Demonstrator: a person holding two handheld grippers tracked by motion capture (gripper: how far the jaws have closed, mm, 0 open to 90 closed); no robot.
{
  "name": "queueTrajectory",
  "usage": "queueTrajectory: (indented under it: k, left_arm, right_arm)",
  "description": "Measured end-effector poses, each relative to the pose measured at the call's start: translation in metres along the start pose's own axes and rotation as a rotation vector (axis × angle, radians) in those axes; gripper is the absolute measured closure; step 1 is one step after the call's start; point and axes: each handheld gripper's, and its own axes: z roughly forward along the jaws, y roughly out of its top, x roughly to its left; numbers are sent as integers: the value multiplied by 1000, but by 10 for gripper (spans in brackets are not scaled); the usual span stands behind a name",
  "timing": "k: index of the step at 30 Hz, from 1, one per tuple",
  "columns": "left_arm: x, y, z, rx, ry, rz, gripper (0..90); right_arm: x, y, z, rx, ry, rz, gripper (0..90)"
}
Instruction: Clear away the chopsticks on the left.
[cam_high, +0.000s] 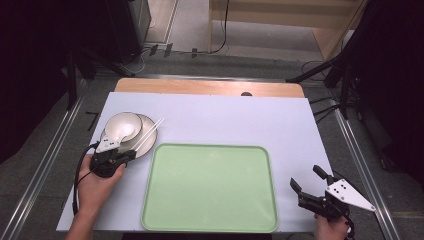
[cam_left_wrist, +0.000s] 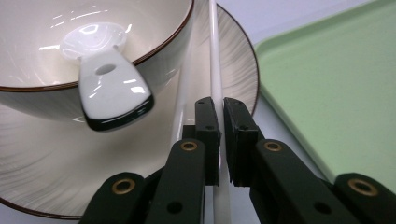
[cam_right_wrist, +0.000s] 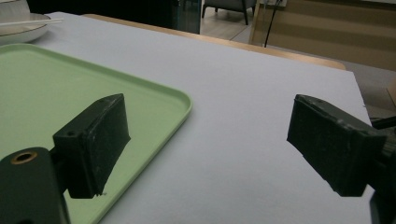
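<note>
A cream bowl (cam_high: 121, 126) with a white spoon (cam_left_wrist: 109, 91) in it stands on a brown-rimmed plate (cam_high: 148, 124) at the table's left. Two white chopsticks (cam_high: 150, 134) lie across the plate's right side. My left gripper (cam_high: 131, 153) reaches in from the plate's near edge. In the left gripper view, the left gripper (cam_left_wrist: 220, 107) is shut on one chopstick (cam_left_wrist: 214, 56), and the other chopstick lies just left of the jaws. My right gripper (cam_high: 305, 177) stands open with nothing in it over the white mat, right of the green tray (cam_high: 210, 187).
The green tray (cam_right_wrist: 42, 93) lies in the middle of the white mat, bare. The plate (cam_right_wrist: 23, 28) sits far off at the upper left in the right gripper view. A wooden table edge (cam_high: 210, 87) runs along the back, with floor and cables beyond.
</note>
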Motion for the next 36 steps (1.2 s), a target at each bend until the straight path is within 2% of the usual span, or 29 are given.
queueTrajectory:
  k: [3,4,5,6,8,9,10,15,16,17,19,21,22,27,31,33,36]
  left_arm:
    - [-8,-1,-7,-27,-8,-14,853]
    - [-15,-1,-12,-42,-26,-27,853]
    - [-15,-1,-12,-42,-26,-27,853]
    - [-24,-2,-16,-51,-40,-30,853]
    - [-29,-2,-16,-50,-39,-28,853]
    - [-39,-2,-17,-46,-57,-33,852]
    - [-39,-2,-17,-46,-57,-33,853]
    - [-61,-10,-14,-17,-90,-51,852]
    - [-68,-15,-13,-10,-104,-70,853]
    - [-68,-15,-13,-10,-104,-70,852]
    - [-74,-21,-11,-10,-136,-101,852]
    - [-82,-27,-8,3,-149,-108,852]
    - [-89,-32,-3,17,-171,-126,851]
    - [-102,-36,2,34,-176,-125,851]
    - [-107,-40,6,50,-163,-122,850]
    - [-108,-42,8,66,-142,-116,849]
    - [-111,-43,8,58,-126,-116,847]
  right_arm:
    - [0,0,0,0,0,-1,131]
    - [0,0,0,-1,1,0,131]
    - [0,0,0,-1,1,0,131]
    - [0,0,-1,-2,1,-1,131]
    - [-1,0,-1,-2,2,-1,131]
    - [-1,0,-1,-2,3,0,131]
    - [-1,0,-1,-2,3,2,131]
    - [-1,0,-1,-7,5,0,131]
    - [-1,0,-1,-7,6,0,131]
    - [-1,0,-1,-7,6,0,131]
    - [-2,0,-1,-5,6,4,131]
    - [-2,0,-1,-4,7,4,131]
    - [-2,0,-1,-4,7,4,131]
    - [-1,0,-1,-6,8,1,131]
    - [-2,0,-1,-6,6,6,131]
    - [-3,0,-2,-8,4,6,131]
    - [-3,-1,-1,-7,4,8,131]
